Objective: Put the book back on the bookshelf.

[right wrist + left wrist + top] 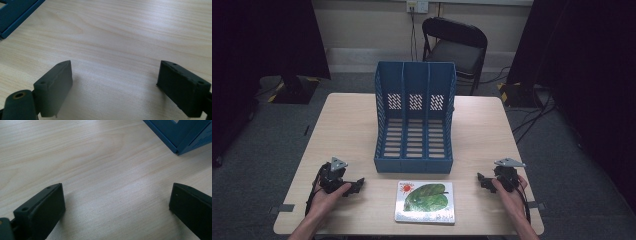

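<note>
A blue three-slot file rack (415, 120) stands upright in the middle of the wooden table (347, 120). In front of it, near the front edge, lies a picture book (426, 201) with a green leaf and a red sun on its white cover. My left gripper (356, 184) rests on the table left of the book, its jaws wide apart over bare wood (117, 202); a corner of the rack (180, 135) shows at the top right. My right gripper (482, 180) rests right of the book, open too, with nothing between its jaws (115, 87).
A black folding chair (457, 47) stands behind the table. Cables run over the grey floor at the right, and dark curtains hang on both sides. Bare tabletop lies to the left and right of the rack.
</note>
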`<action>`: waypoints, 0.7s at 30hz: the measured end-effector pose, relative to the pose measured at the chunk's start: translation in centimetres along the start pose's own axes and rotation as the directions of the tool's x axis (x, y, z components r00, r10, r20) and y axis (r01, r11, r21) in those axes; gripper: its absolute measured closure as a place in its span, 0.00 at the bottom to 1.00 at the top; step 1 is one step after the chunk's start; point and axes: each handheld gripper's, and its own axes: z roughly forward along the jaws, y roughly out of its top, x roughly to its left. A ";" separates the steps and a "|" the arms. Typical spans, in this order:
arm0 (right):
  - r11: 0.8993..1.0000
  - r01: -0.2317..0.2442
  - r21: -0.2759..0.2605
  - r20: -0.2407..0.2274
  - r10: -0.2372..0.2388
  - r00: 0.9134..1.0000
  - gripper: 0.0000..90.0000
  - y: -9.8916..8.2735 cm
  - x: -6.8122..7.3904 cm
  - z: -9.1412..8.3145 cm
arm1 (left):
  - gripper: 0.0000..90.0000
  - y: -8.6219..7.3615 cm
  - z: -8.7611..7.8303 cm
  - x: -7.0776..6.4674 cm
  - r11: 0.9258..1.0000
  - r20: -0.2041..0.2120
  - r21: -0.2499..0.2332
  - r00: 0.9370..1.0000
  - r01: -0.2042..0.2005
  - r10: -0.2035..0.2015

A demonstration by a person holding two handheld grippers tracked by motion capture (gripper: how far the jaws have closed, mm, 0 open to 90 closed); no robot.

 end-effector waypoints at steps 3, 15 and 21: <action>1.000 0.000 0.000 0.000 0.000 1.000 0.13 0.0 0.0 0.0 | 0.00 0.0 0.0 0.0 1.000 -0.001 -0.001 1.000 0.004 -0.004; 1.000 0.005 0.006 -0.005 -0.005 1.000 0.15 -0.1 0.0 -0.2 | 0.13 0.1 -0.7 0.1 1.000 -0.005 0.016 1.000 0.011 -0.010; 1.000 0.017 0.011 -0.014 -0.017 1.000 0.18 0.0 0.3 -0.4 | 0.18 0.2 -1.2 0.3 0.998 0.003 0.058 1.000 0.006 -0.006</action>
